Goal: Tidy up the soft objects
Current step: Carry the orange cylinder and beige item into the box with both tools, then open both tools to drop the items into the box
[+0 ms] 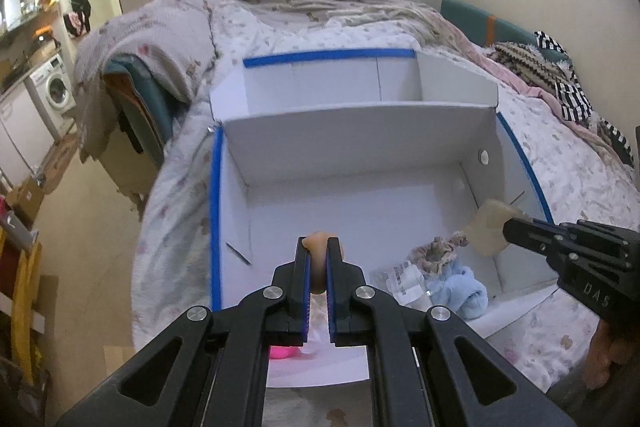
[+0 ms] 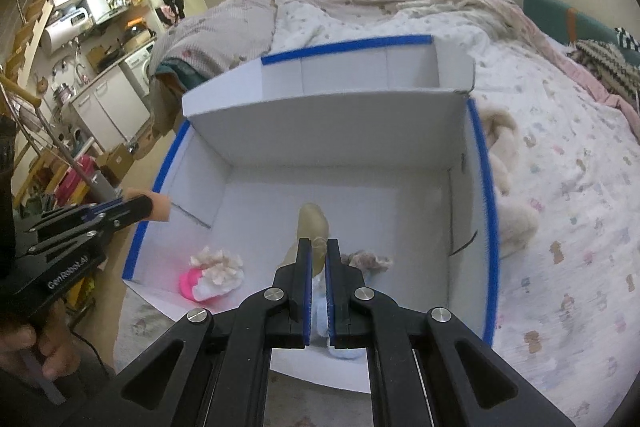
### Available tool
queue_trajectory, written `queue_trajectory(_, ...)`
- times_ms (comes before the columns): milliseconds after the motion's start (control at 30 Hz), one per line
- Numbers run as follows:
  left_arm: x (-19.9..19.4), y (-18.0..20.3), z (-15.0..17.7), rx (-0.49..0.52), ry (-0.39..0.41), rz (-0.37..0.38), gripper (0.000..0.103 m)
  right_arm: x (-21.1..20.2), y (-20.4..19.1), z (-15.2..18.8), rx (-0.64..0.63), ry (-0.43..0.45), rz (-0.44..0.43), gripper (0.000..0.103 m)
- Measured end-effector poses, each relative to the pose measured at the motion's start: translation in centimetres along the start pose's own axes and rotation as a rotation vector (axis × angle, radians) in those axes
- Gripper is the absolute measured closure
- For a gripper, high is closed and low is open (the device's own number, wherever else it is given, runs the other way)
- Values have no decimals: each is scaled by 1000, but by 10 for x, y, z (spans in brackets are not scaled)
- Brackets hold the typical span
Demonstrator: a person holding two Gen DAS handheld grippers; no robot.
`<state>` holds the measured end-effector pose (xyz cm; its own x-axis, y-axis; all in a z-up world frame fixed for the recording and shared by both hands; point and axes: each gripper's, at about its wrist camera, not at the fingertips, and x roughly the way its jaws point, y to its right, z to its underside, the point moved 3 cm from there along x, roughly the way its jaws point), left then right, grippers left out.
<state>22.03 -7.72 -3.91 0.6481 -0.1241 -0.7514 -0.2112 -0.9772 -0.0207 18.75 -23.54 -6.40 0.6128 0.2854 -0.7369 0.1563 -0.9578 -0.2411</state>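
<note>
Lying on a quilted bed (image 1: 580,179), a white cardboard box (image 1: 360,131) with blue-taped rims is being used as the container. At its near left corner a pink-and-white frilly soft toy (image 2: 212,273) is being kept. A peach-coloured soft piece (image 1: 318,247) is being pinched by the closed left gripper (image 1: 318,259) above the box's near edge. A pale yellowish, translucent soft piece (image 2: 314,227) is being clamped by the closed right gripper (image 2: 318,259) over the floor. A floral scrunchie (image 1: 438,251) and a light-blue plush (image 1: 460,291) are being kept at the near right corner.
</note>
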Motion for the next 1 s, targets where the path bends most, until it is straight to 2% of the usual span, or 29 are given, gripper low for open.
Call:
queue_trajectory(300,39,-2,15,-42,-111,33,97,28,-9,12,-6,-93,-20,95)
queue_trajectory(567,65,-15,25,-125,-226,48,97,49,-3,21,22,-178,-30,95)
queue_trajectory(867,79,-5,44,-135,-303,48,96,60,-7,32,31,-250,-58,95)
queue_trajectory(1000,81,-2,47,-131,-308,47,96,63,-9,35,28,-268,-66,95)
